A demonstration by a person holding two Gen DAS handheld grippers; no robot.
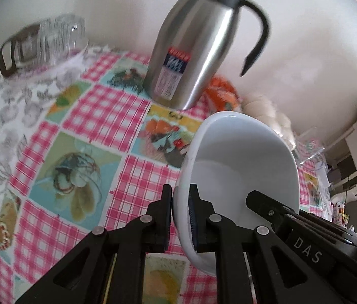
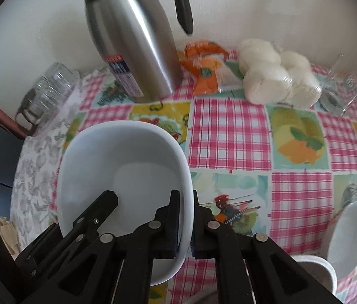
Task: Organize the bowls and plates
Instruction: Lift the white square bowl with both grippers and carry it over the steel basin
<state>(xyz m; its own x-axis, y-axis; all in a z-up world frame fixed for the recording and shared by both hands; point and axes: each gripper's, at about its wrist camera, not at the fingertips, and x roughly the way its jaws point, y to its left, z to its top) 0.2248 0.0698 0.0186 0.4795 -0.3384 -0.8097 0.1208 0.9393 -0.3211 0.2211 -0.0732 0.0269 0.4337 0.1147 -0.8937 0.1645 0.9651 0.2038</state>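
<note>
A white oval bowl [image 1: 242,162] is held above the checked tablecloth by both grippers at once. My left gripper [image 1: 180,197] is shut on its left rim, one finger inside and one outside. My right gripper [image 2: 186,202] is shut on its right rim in the same way; the bowl shows in the right wrist view [image 2: 117,162]. Each gripper's fingers show in the other's view, reaching into the bowl. A second white bowl [image 2: 348,230] lies tilted at the lower right, beside a round white dish [image 2: 315,271].
A steel thermos jug [image 1: 193,50] stands at the back, also in the right view [image 2: 132,43]. Upturned glasses [image 1: 56,40] sit at the back left on a floral cloth. An orange packet [image 2: 206,68], a bag of white buns [image 2: 277,76] and a glass mug [image 2: 340,88] lie along the wall.
</note>
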